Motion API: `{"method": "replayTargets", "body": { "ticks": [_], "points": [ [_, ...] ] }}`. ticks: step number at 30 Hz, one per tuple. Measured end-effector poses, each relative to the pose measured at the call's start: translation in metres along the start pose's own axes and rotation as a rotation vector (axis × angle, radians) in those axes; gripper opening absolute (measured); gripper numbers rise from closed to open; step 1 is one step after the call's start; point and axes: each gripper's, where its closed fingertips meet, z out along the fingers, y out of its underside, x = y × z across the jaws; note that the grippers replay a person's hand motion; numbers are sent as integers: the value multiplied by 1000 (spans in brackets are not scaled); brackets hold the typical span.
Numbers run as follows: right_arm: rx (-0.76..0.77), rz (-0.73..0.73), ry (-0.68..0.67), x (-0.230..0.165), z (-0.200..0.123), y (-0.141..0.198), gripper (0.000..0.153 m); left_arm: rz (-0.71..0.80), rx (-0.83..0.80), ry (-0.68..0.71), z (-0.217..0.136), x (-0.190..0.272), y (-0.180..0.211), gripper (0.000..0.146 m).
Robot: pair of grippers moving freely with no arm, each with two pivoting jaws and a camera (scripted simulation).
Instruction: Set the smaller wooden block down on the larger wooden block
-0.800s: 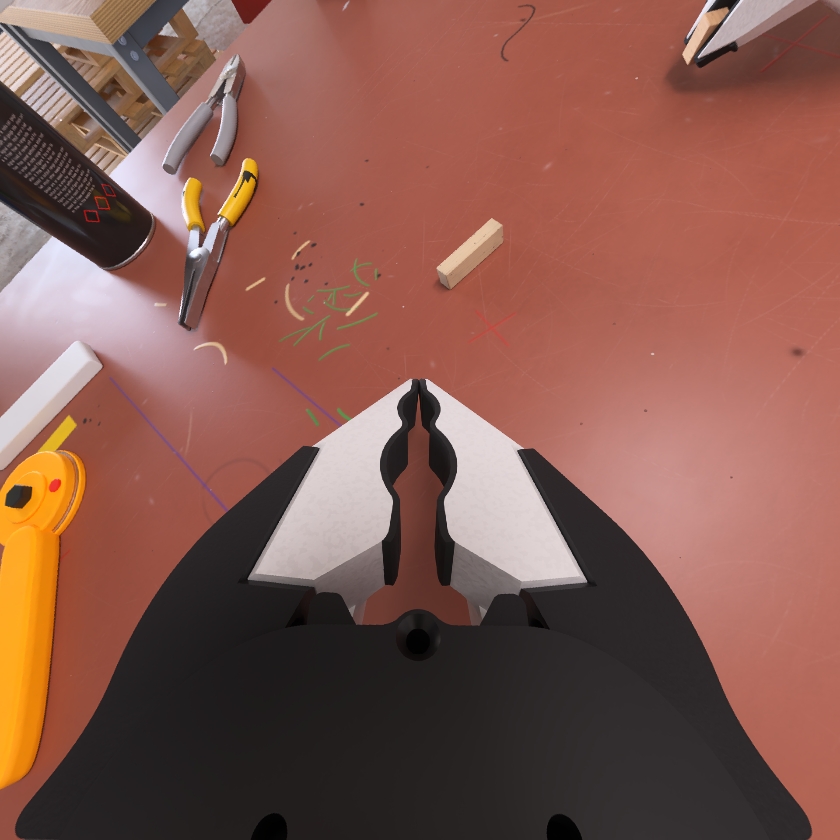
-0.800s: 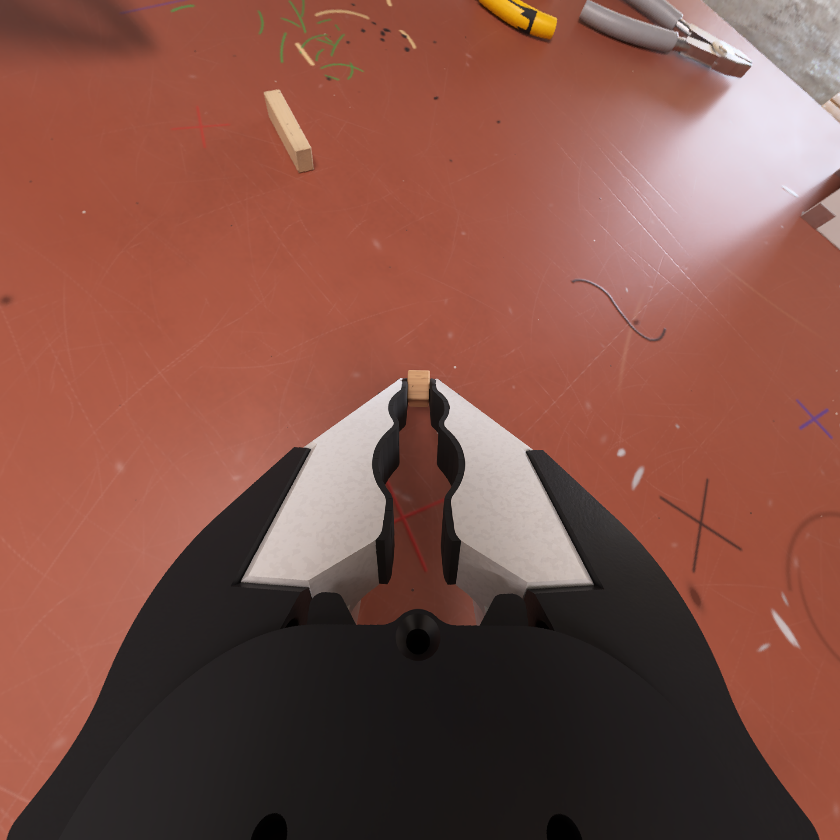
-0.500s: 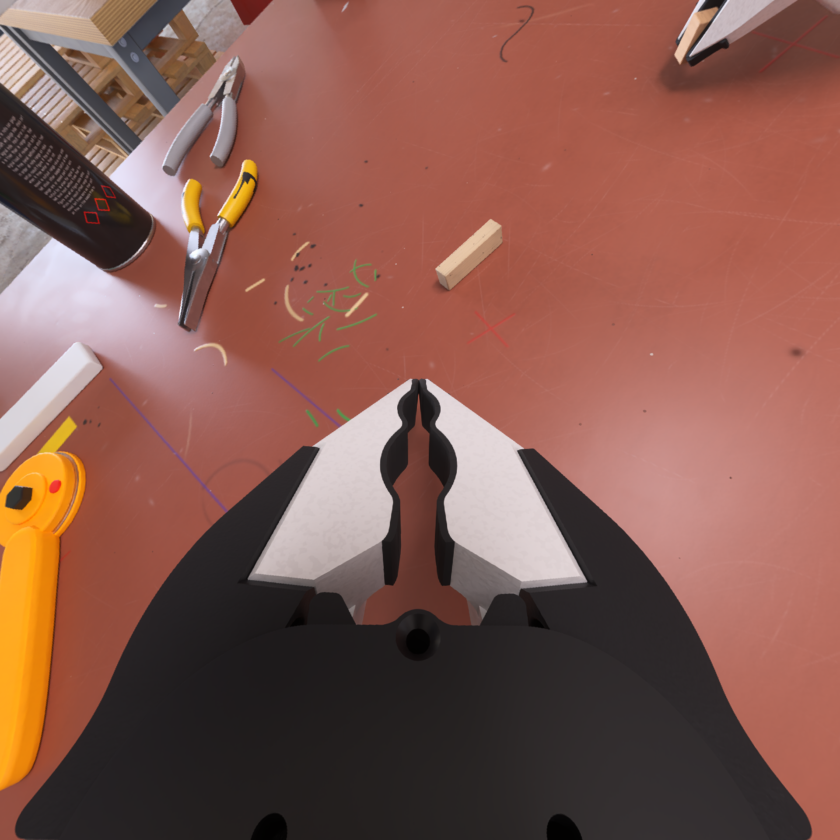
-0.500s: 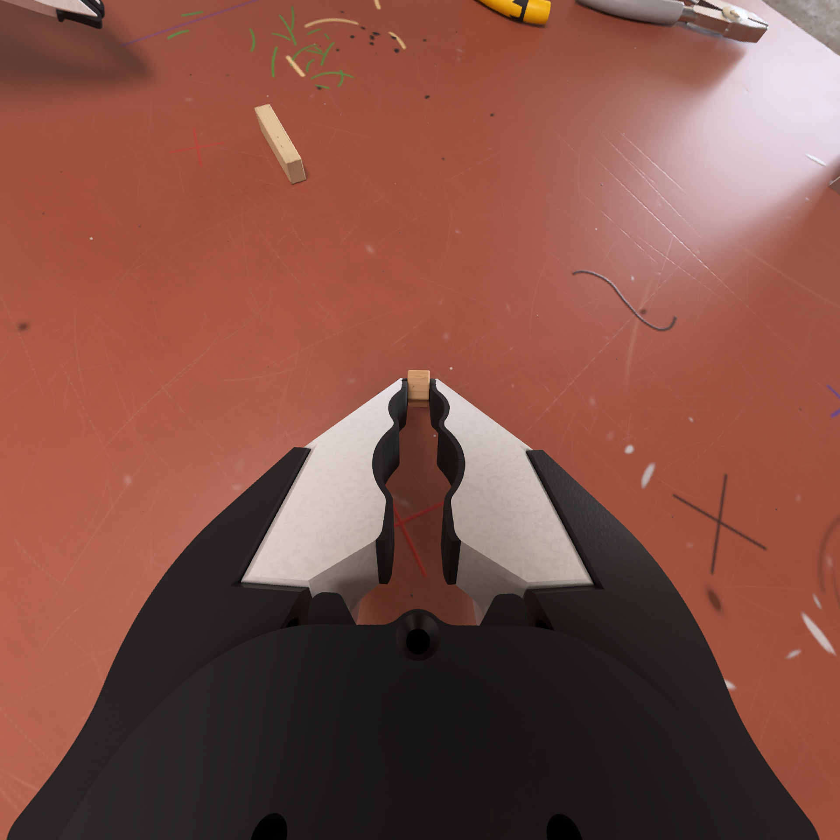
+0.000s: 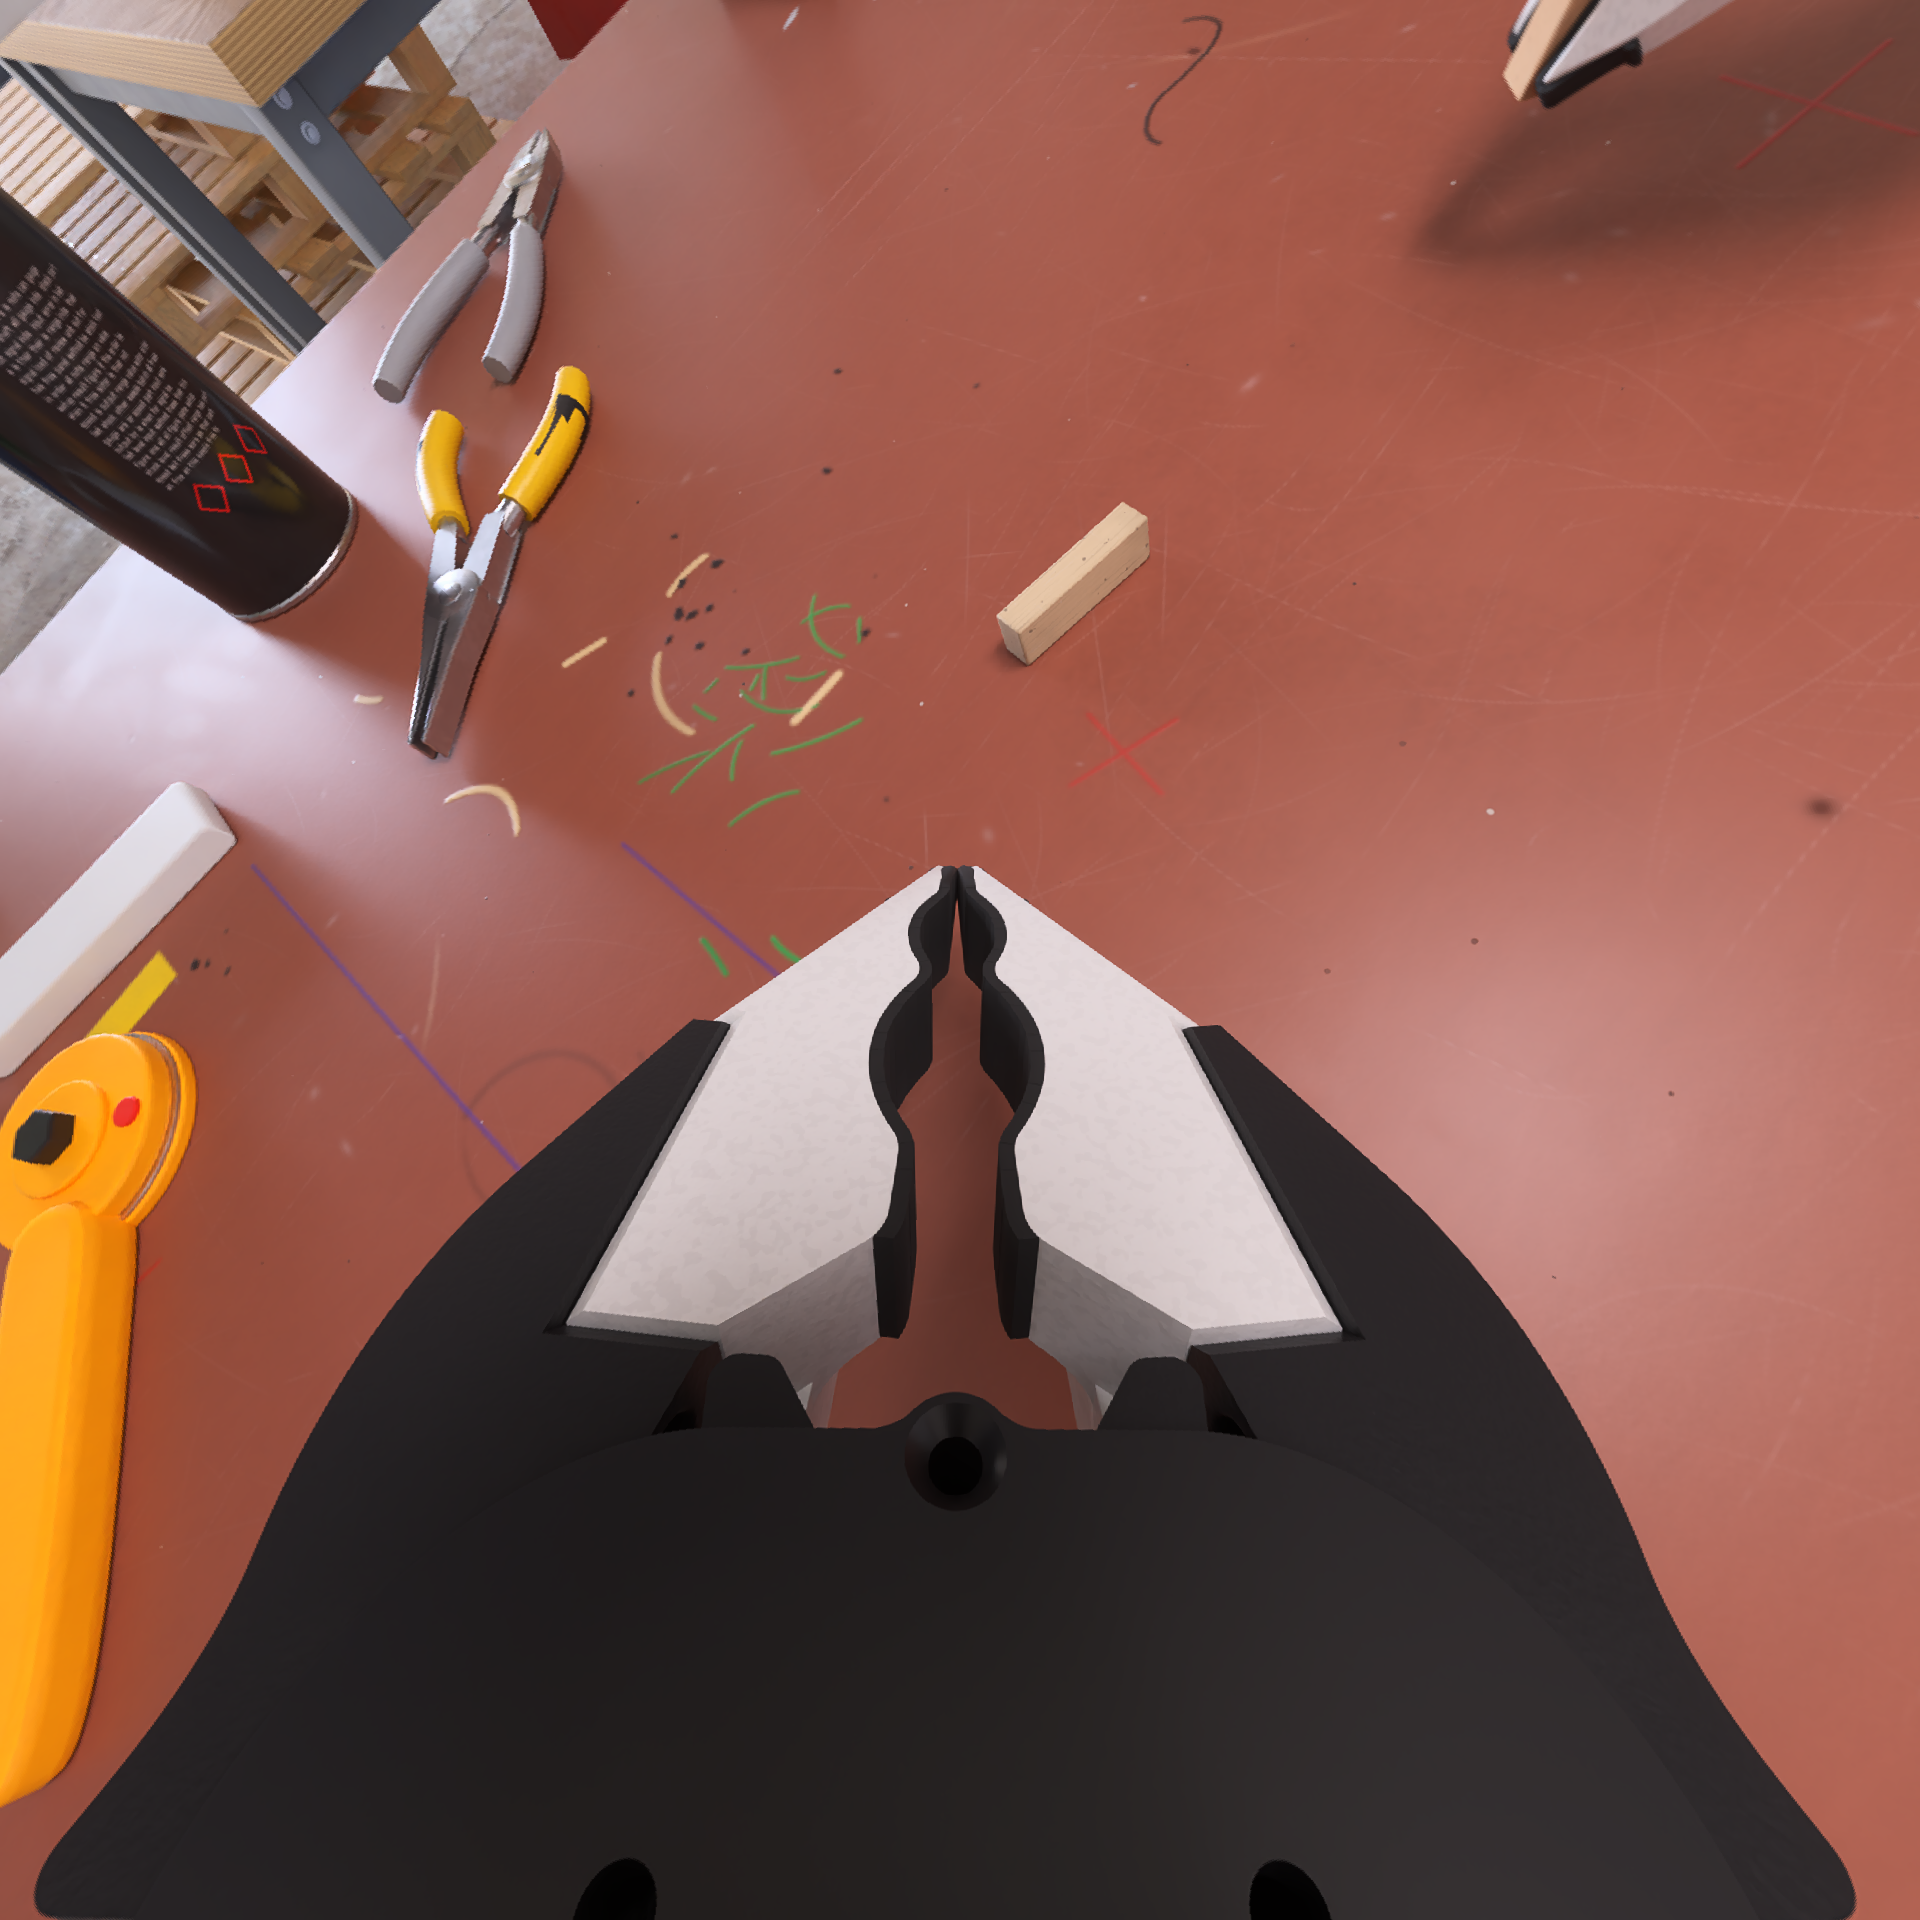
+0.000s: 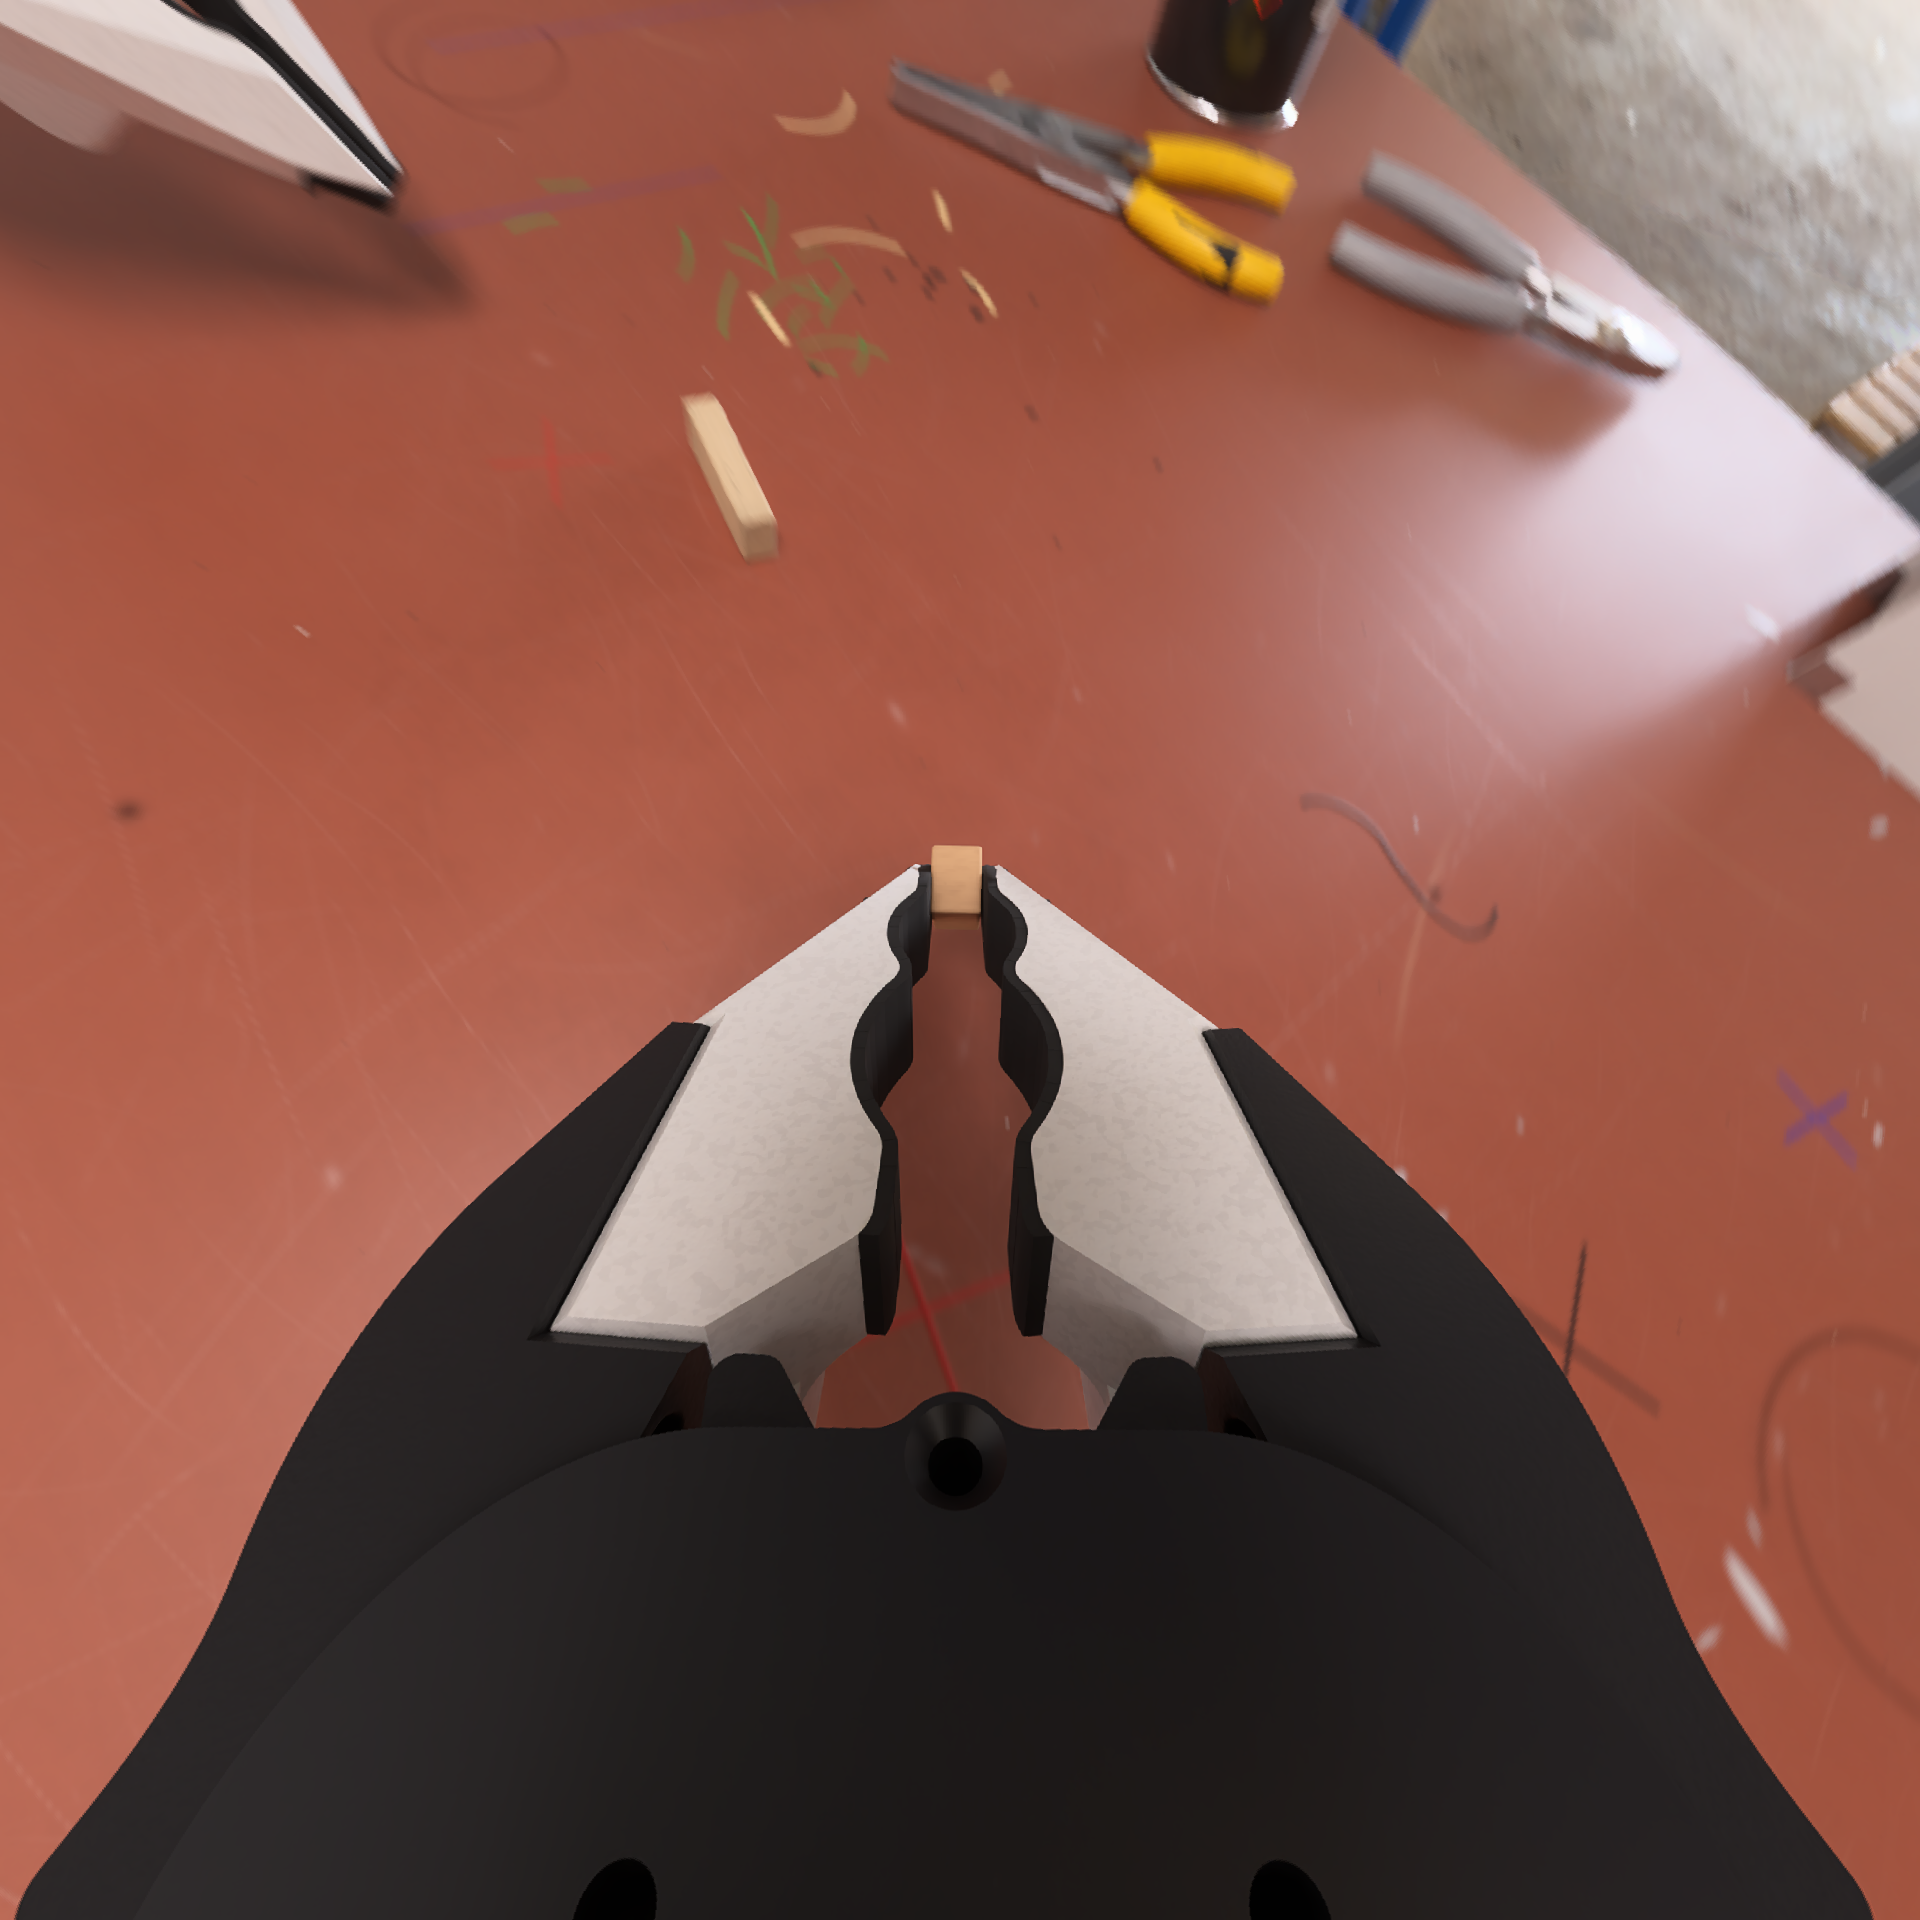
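Note:
The larger wooden block [image 5: 1075, 582] lies flat on the red-brown table, ahead of my left gripper [image 5: 957, 878], which is shut and empty. It also shows in the right wrist view [image 6: 730, 477], far ahead and to the left. My right gripper [image 6: 956, 881] is shut on the smaller wooden block [image 6: 956, 880], held at its fingertips above the table. In the left wrist view the right gripper [image 5: 1558, 62] shows at the top right with the small block [image 5: 1536, 52] in it. The left gripper [image 6: 343, 166] shows at the top left of the right wrist view.
Yellow-handled pliers [image 5: 488, 551], grey-handled pliers [image 5: 478, 281], a black can [image 5: 156, 436], a white bar [image 5: 104, 914] and an orange rotary cutter [image 5: 73, 1299] lie left. Shavings [image 5: 758, 686] lie near the large block. The table edge [image 6: 1766, 416] runs at the right.
My right gripper has moved with the small block and tilted up, so the large block, the pliers and the left gripper sit lower in its view. The left gripper has barely moved.

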Motion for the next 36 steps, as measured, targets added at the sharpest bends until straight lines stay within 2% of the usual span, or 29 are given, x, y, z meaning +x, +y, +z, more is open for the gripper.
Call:
{"method": "replayTargets", "body": {
  "ticks": [3, 7, 12, 16, 23, 27, 36],
  "points": [
    [39, -102, -79, -15, 10, -34, 8, -6, 5, -1, -1, -1, 0, 0],
    [31, -214, -240, -43, 46, -73, 9, -19, 22, -17, -4, -5, -2, 0],
    [-86, -262, -350, -60, 95, -75, 8, -42, 50, -27, -8, -10, -3, 0],
    [-122, -277, -353, -62, 107, -71, 8, -70, 74, -20, -11, -13, -5, 0],
    [-127, -262, -363, -60, 106, -72, 9, -137, 100, -25, -14, -20, -6, 0],
    [-87, -243, -351, -57, 95, -79, 13, -156, 105, -27, -15, -22, -5, 0],
    [70, -115, -227, -33, 23, -71, 13, -158, 93, -31, -14, -23, -2, 0]
  ]
}}
